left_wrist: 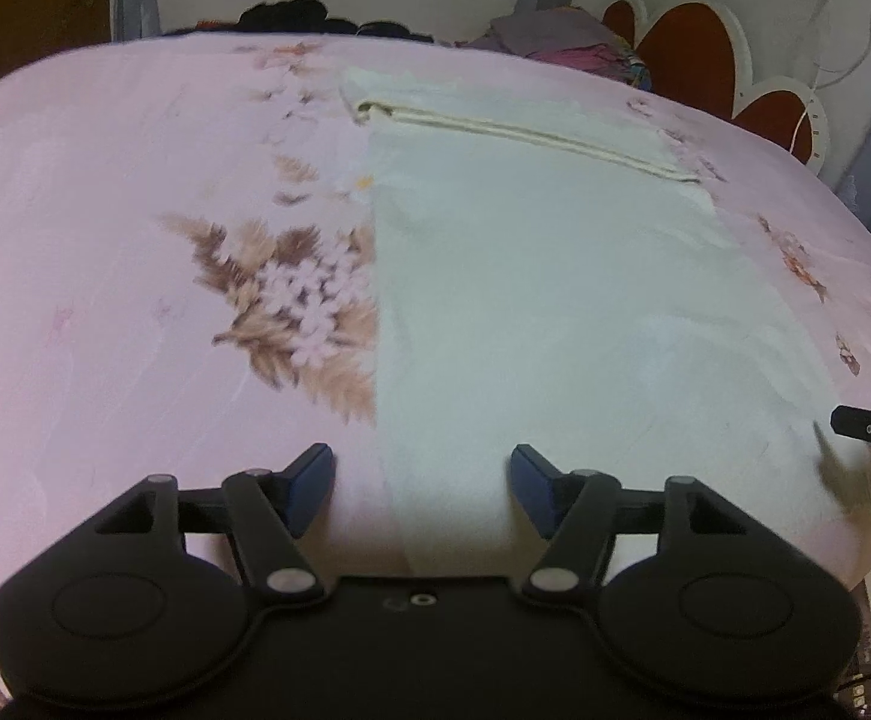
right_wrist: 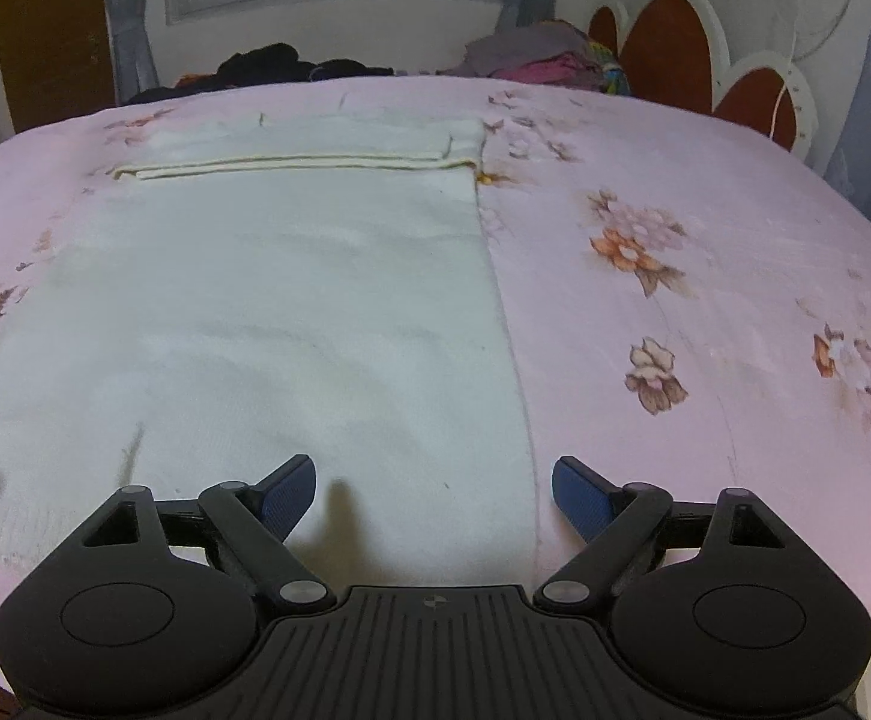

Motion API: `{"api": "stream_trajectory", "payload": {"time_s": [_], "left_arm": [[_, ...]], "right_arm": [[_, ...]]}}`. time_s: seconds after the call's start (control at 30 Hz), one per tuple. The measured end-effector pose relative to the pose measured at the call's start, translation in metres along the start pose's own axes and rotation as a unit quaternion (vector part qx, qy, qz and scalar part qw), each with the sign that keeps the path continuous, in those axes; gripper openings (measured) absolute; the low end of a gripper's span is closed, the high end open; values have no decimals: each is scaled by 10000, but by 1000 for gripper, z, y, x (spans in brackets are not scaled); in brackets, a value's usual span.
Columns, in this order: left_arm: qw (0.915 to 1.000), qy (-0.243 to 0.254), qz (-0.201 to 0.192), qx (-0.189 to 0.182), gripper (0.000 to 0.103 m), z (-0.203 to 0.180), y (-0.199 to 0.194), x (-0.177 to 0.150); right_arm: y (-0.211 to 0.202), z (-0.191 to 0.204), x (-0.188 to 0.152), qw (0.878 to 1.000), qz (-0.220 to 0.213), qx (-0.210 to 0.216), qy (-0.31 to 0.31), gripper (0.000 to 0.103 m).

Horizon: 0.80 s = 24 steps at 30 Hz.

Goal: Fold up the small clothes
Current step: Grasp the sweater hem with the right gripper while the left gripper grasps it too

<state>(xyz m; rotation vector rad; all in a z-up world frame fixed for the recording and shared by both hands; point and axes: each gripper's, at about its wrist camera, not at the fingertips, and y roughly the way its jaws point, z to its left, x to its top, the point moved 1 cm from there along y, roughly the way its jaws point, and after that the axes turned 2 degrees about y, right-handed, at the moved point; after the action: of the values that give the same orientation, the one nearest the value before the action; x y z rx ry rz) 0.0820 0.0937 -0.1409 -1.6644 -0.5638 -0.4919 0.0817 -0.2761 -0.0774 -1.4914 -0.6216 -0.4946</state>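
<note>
Right hand-held gripper (right_wrist: 434, 495), jaws apart, above white garment's (right_wrist: 267, 300) right edge.

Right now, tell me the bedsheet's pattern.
Pink bedsheet with brown and orange flower prints, clearest in the right wrist view.

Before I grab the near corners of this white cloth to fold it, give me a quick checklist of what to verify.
1. Left gripper open: ok, jaws wide apart, nothing between them.
2. Right gripper open: ok, jaws wide apart and holding nothing.
3. White garment lying flat on the pink floral sheet: ok, only faint ripples.
4. Far end already folded over: ok, a doubled hem runs across it.
5. Grippers lined up with the side edges: ok, the garment's left edge and right edge each run between a gripper's jaws.
6. Fingers touching the fabric: cannot tell.
</note>
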Motion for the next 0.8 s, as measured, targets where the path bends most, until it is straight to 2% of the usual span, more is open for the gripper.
{"api": "stream_trajectory", "payload": {"time_s": [0.13,0.17,0.2,0.23,0.27,0.33,0.43,0.57,0.6,0.63,0.7,0.8], "left_arm": [[9999,-62,82,-112,60,5,1,-7],[9998,-44,97,-144,59,4,1,-8],[9997,-51,127,-195,59,4,1,-9],[9995,-89,169,-265,58,3,2,-10],[9993,-106,194,-313,58,3,2,-11],[9984,-129,286,-477,49,0,4,-9],[9962,-252,434,-711,36,-3,9,-7],[9945,-305,510,-859,15,-2,16,-2],[9942,-324,508,-887,11,-1,17,-1],[9937,-358,511,-930,9,-1,17,2],[9936,-380,432,-972,5,0,16,8],[9941,-339,163,-1013,4,-2,9,21]], "right_arm": [[6,-10,-7,9998,154,-6,128,85],[8,-13,-10,9996,212,18,189,82],[11,-16,-12,9993,296,67,237,67],[14,-19,-14,9986,400,130,306,60],[15,-21,-16,9979,446,199,430,60],[13,-21,-17,9975,463,226,476,56],[13,-19,-15,9967,542,372,476,39],[14,-18,-12,9947,682,586,500,23],[15,-19,-10,9936,734,669,535,12],[14,-19,-8,9925,788,744,561,7],[12,-17,-4,9919,808,832,521,7],[6,-18,8,9899,706,1060,615,6]]}}
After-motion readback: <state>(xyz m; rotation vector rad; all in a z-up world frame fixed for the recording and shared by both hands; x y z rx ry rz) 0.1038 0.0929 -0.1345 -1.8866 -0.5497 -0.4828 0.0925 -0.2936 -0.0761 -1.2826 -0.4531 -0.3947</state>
